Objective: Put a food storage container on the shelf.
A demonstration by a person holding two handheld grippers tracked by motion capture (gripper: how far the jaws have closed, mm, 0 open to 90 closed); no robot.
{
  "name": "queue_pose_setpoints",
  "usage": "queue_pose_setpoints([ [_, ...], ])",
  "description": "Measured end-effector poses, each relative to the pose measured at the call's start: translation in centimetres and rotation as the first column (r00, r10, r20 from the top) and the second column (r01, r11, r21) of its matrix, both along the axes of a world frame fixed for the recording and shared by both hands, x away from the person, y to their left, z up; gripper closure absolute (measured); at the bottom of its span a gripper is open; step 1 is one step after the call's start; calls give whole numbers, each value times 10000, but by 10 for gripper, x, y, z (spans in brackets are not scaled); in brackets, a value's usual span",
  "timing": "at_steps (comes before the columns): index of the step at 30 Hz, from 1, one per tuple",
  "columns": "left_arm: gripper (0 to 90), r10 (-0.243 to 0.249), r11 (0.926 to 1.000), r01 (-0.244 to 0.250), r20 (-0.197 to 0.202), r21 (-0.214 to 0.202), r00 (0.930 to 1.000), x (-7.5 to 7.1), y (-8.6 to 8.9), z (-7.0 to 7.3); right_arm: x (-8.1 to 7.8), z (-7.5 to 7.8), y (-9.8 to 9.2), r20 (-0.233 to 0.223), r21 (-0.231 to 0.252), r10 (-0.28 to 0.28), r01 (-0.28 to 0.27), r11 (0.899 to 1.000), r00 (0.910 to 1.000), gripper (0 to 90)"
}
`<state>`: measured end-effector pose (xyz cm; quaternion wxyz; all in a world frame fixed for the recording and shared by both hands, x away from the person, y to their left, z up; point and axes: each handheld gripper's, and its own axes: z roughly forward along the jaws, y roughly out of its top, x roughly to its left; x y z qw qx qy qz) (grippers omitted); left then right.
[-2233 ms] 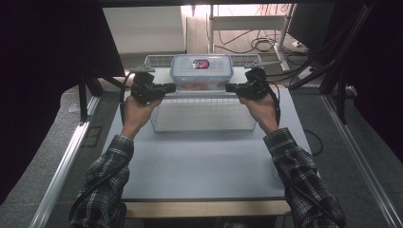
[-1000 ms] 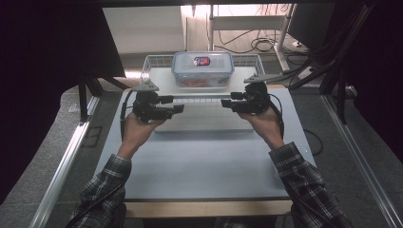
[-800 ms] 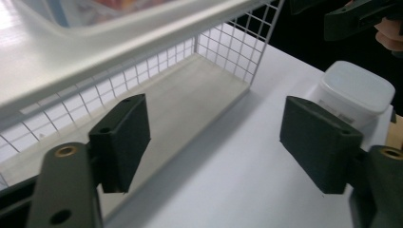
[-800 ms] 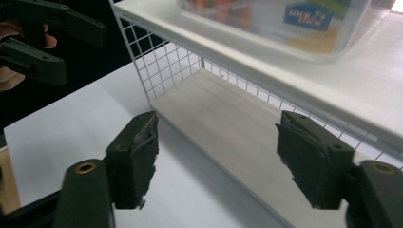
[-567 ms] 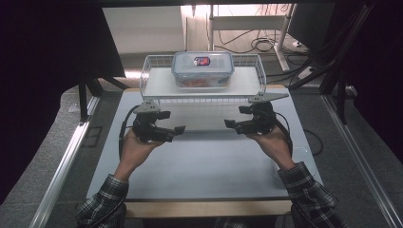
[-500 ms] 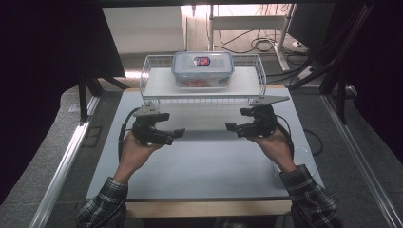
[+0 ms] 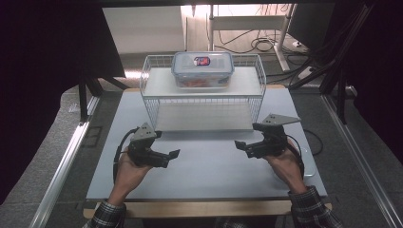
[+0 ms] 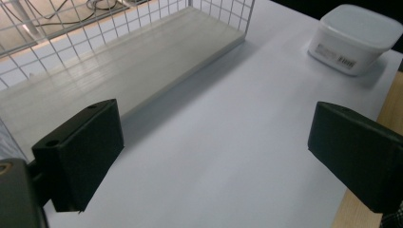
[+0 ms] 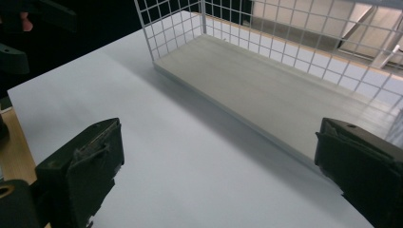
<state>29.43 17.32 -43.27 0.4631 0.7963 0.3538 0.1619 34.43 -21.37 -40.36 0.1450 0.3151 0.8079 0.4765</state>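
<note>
Two grippers, left gripper [image 7: 173, 154] and right gripper [image 7: 239, 145], hover wide and empty over the desk [image 7: 209, 175], jaws just opened; the lidded box [image 7: 203, 69] sits on the wire rack [image 7: 152, 102], long axis crosswise

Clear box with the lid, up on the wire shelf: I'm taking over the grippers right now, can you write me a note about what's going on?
Left gripper: open, jaws just been opening, nothing between them, above the grey table.
Right gripper: the same.
Things: the clear plastic lidded box sits on the top shelf of the white wire rack.
Done: box looks placed and let go.
Left: probably just resting the grippers.
</note>
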Motion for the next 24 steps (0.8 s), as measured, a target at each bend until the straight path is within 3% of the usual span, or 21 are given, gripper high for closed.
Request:
queue_pose_setpoints([
  [5, 27, 155, 9999, -156, 219, 10, 9996, -9, 2, -15, -10, -13, -6, 105, -120, -12, 14, 9999, 9999, 8],
  [10, 11, 254, 9992, -257, 109, 314, 9996, -17, 5, -35, -19, -28, -8, -38, -441, 82, -83, 9990, 10000, 2],
  [15, 13, 112, 9999, -112, -242, 28, 9996, -22, 10, -51, -26, -39, -10, -138, -598, 6, -14, 9982, 9999, 0],
  [17, 15, 184, 9992, -170, -388, 366, 9991, -27, 11, -66, -32, -49, -13, -370, -543, 15, -35, 9985, 9993, 0],
  [19, 16, 218, 9987, -197, -431, 479, 9988, -28, 11, -69, -34, -53, -13, -486, -567, 71, -99, 9983, 9988, 0],
  [20, 16, 206, 9980, -170, -595, 611, 9980, -28, 10, -76, -37, -59, -14, -591, -742, 54, -98, 9972, 9982, 0],
  [24, 16, 186, 9965, -141, -537, 819, 9984, -27, 6, -80, -39, -65, -16, -622, -1085, -235, 166, 9940, 9978, 0],
])
